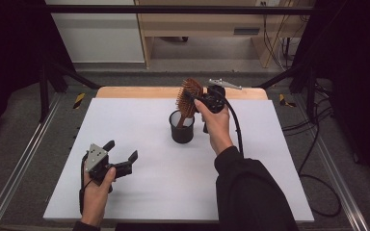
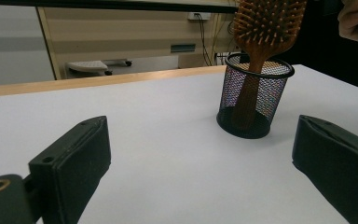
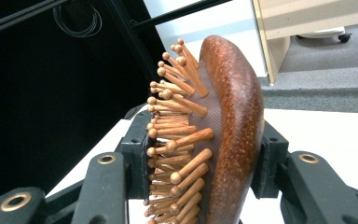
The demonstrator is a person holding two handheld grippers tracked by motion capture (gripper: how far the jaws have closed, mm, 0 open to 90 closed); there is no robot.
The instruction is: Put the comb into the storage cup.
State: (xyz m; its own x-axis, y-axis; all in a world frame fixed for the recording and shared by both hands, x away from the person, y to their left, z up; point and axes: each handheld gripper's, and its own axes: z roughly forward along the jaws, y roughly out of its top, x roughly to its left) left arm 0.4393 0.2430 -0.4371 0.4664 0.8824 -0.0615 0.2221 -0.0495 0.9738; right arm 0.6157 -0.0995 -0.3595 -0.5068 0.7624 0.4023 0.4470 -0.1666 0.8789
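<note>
high view, hairbrush [image 1: 189, 96] upright, handle down

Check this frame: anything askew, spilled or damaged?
Nothing stands out. The wooden hairbrush stands handle-down in the black mesh cup, leaning, its head clamped in the right tool. The left tool is open and apart.

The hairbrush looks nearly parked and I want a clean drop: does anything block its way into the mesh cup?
Nothing visible does. The right gripper holds the hairbrush by its head, and the handle already stands inside the mesh cup, which holds nothing else.
</note>
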